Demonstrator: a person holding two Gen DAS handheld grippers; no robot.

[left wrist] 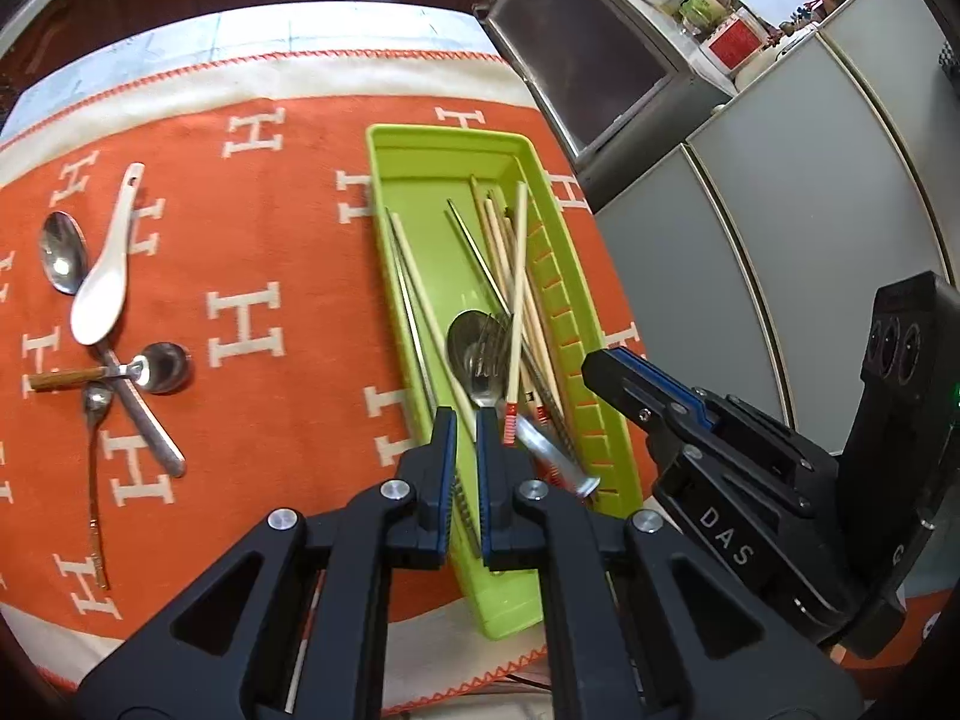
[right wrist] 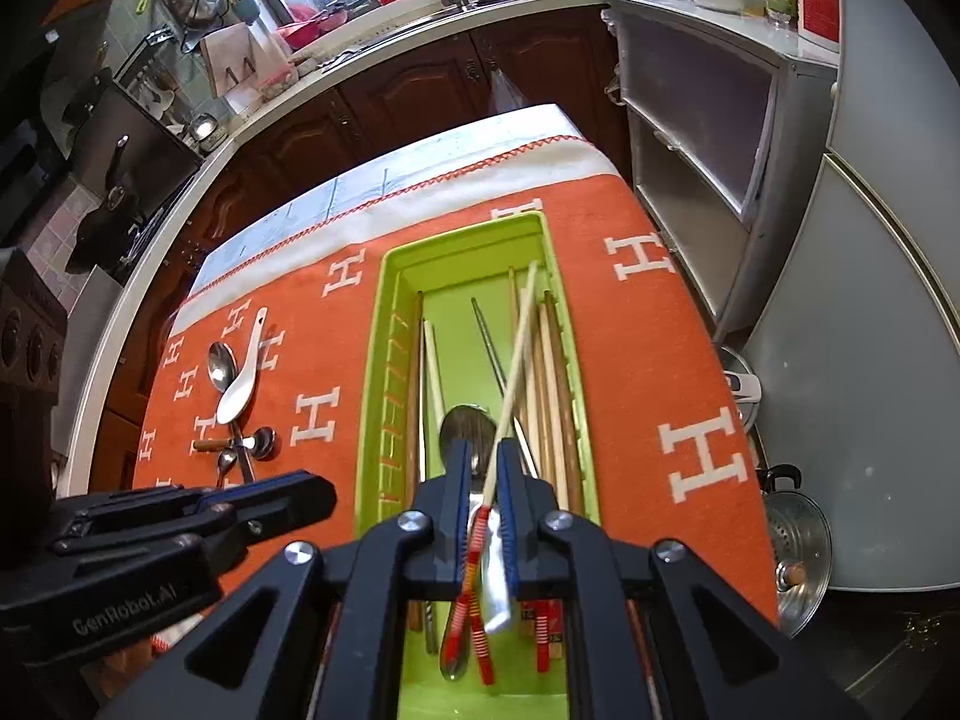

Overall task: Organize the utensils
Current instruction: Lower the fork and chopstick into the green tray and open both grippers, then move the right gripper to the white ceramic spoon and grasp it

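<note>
A green tray [left wrist: 420,150] [right wrist: 372,372] lies on the orange cloth and holds several chopsticks, a metal spoon [left wrist: 474,348] and a fork. My left gripper [left wrist: 465,420] hovers over the tray's near end, its jaws a narrow gap apart with nothing between them. My right gripper [right wrist: 483,468] is over the same tray, its jaws narrowly apart around a red-striped chopstick [right wrist: 510,378] that slants up between them; whether they grip it is unclear. In the left wrist view the right gripper [left wrist: 600,366] shows at the tray's right rim. A white ceramic spoon [left wrist: 105,276] [right wrist: 243,378] and metal spoons [left wrist: 63,252] lie on the cloth to the left.
A wooden-handled spoon [left wrist: 120,369], a thin small spoon [left wrist: 93,468] and a crossed metal handle lie in the left pile. Grey cabinets [left wrist: 780,210] stand right of the table. A kitchen counter with sink [right wrist: 420,6] runs behind. A metal pot [right wrist: 798,546] sits on the floor at right.
</note>
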